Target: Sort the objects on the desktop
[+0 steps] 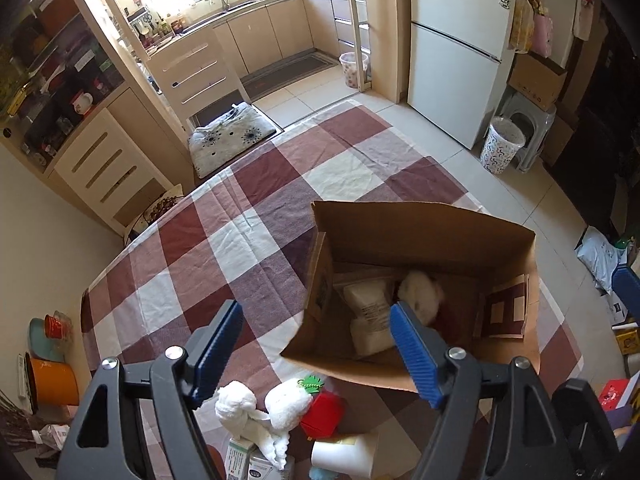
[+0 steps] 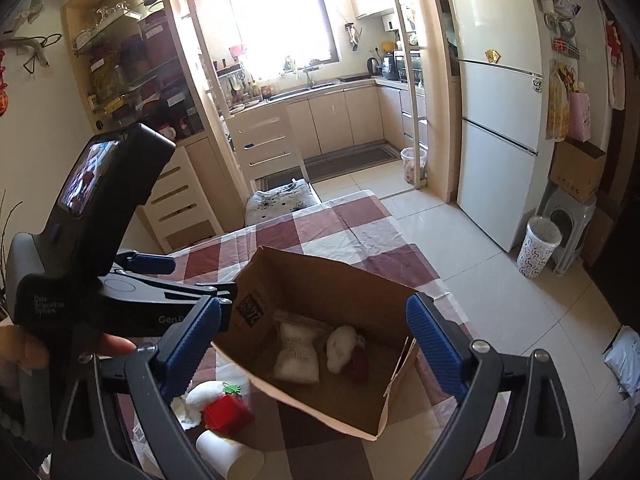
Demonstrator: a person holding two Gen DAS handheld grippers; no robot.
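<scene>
Open cardboard box [image 2: 320, 280] on checked cloth holds white packet [image 2: 298, 354], white plush [image 2: 340, 346]. Beside it: red cube [image 2: 226, 410], white cup [image 2: 228, 456].
</scene>
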